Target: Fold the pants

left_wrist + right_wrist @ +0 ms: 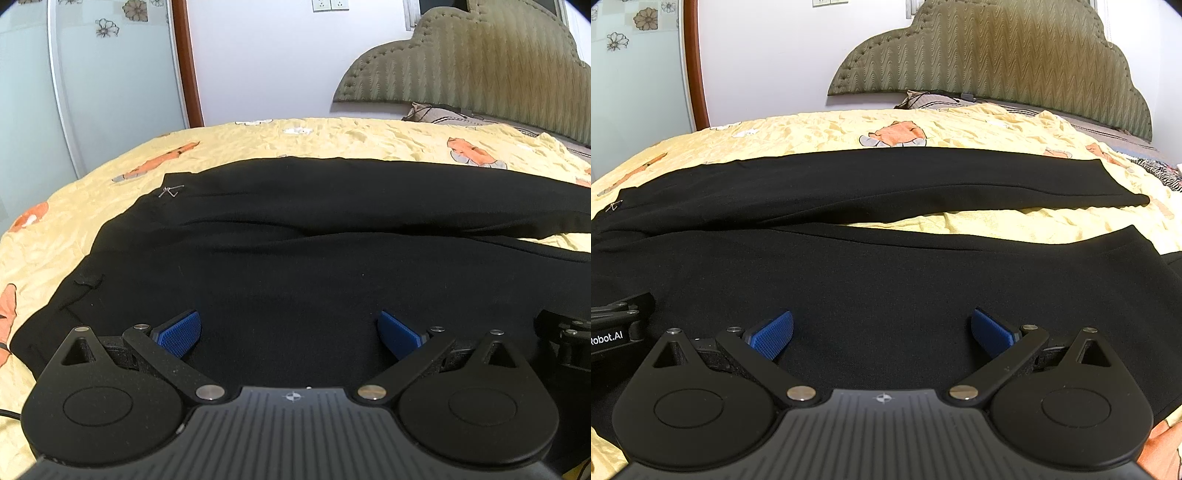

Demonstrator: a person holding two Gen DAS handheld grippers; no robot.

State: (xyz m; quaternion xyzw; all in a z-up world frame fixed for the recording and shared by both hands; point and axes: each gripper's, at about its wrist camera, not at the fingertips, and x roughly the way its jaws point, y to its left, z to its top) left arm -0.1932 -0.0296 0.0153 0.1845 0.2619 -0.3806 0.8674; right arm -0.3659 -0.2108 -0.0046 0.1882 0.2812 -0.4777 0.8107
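Both grippers sit low over the pants, nothing between their blue pads. Left gripper (290, 334) has its fingers spread wide over the waist end of the pants (295, 258), and the right gripper (882, 332) is spread just as wide over the near leg, further toward the hems. Each one peeks into the other's view at the edge, so they're side by side. Pants are black, laid out flat across a yellow bedspread (960, 125) with orange cartoon prints, waist to the left and legs running off to the right. Far leg (923, 181) lies straight, and a thin wedge of yellow shows between it and the near leg (923, 273). Behind the bed there's a padded olive headboard (997, 55) against a white wall.
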